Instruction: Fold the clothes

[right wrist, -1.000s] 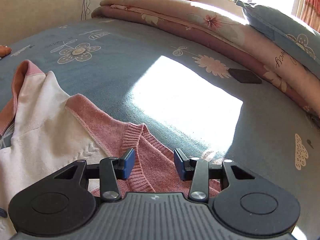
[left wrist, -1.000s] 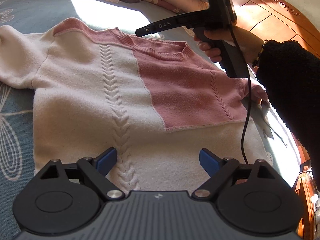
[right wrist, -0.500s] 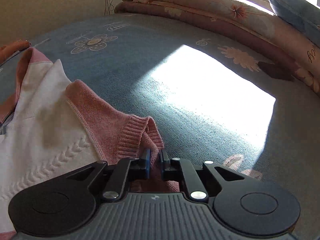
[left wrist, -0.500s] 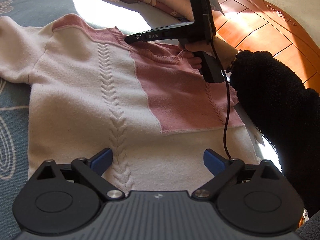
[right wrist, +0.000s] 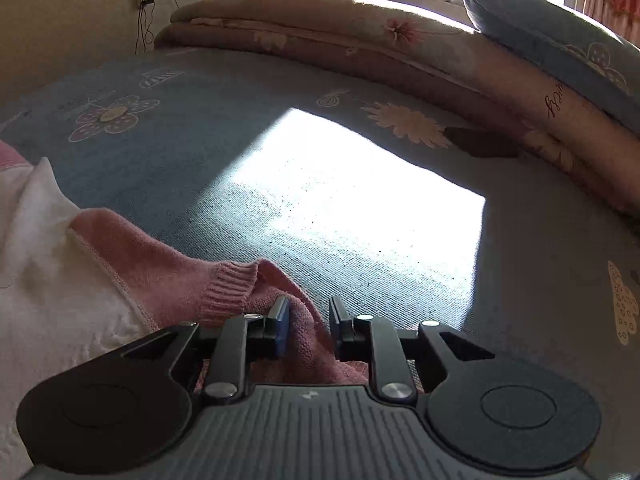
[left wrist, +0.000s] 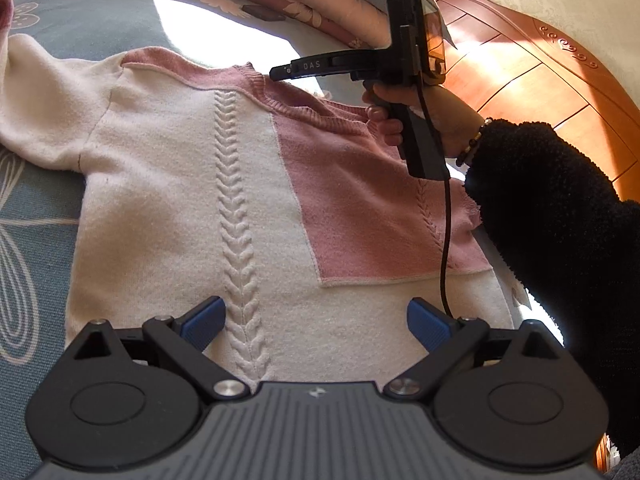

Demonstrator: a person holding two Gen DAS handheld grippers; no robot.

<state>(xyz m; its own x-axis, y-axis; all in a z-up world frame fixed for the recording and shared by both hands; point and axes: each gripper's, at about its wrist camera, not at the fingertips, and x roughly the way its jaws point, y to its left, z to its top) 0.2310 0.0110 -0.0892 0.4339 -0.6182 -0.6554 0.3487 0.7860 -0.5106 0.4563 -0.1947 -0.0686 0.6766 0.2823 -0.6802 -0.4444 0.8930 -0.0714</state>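
Cream-and-pink cable-knit sweater (left wrist: 192,208) spread front-up on blue flower-print bed sheet (left wrist: 36,216), pink ribbed collar (left wrist: 296,108) toward the far side, one cream sleeve (left wrist: 36,120) stretched off to the left in the left wrist view. Pink panel across the sweater's right half in that view, white cable braid down the middle. Right claw (right wrist: 306,326) at the collar, jaws opening with a raised fold of pink knit (right wrist: 298,320) between them; blue pad (right wrist: 280,326) just beside the fold, the other jaw apart from it. Seen from the left wrist view, right claw (left wrist: 280,73) poised over the collar, gripped by a hand (left wrist: 424,112) with a beaded bracelet and black fleecy sleeve (left wrist: 560,240). Left claw (left wrist: 316,322) above the cream hem area, jaws wide apart, nothing between them. Bright sun patch (right wrist: 360,196) on the sheet beyond the collar. Rolled pinkish floral quilt (right wrist: 360,36) along the far edge of the bed, blue pillow (right wrist: 560,28) on top, wooden headboard (left wrist: 540,80) at the right.
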